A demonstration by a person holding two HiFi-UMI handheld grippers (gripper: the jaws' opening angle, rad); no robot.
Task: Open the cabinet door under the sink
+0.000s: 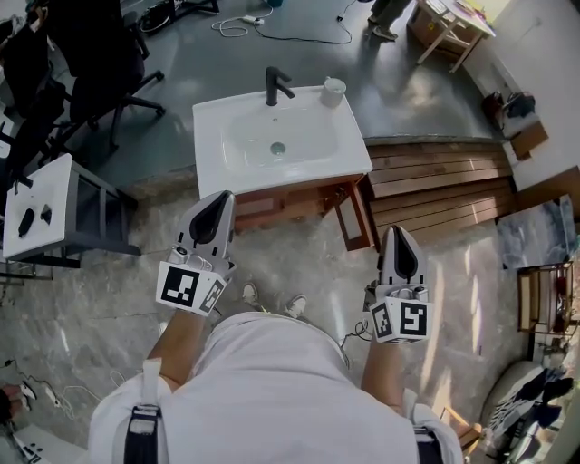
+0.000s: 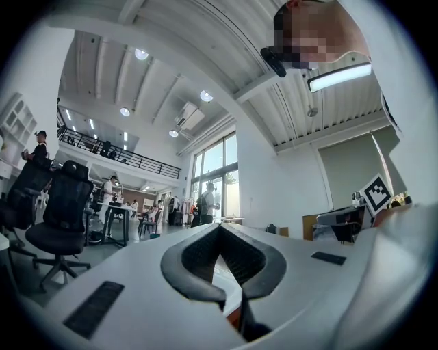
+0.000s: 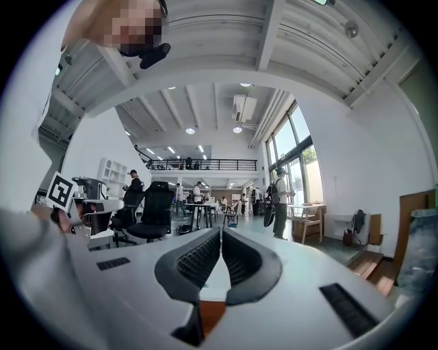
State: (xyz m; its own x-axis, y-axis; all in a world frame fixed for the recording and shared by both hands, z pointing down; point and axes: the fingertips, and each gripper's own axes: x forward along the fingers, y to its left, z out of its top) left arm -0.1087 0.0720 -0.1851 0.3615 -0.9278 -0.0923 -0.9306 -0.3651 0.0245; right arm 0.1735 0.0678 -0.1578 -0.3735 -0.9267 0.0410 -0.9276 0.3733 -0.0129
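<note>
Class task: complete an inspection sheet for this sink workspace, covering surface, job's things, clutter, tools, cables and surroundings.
Surface: white sink top; nothing seen in the basin.
Job's things: wooden cabinet under the sink; its right door appears swung open.
Clutter: white cup beside the black faucet.
Tools: left tool and right tool both shut, nothing between the jaws.
Cables: white cable and dark cable on the floor behind the sink.
Surroundings: office chair, white side table, wooden planks.
</note>
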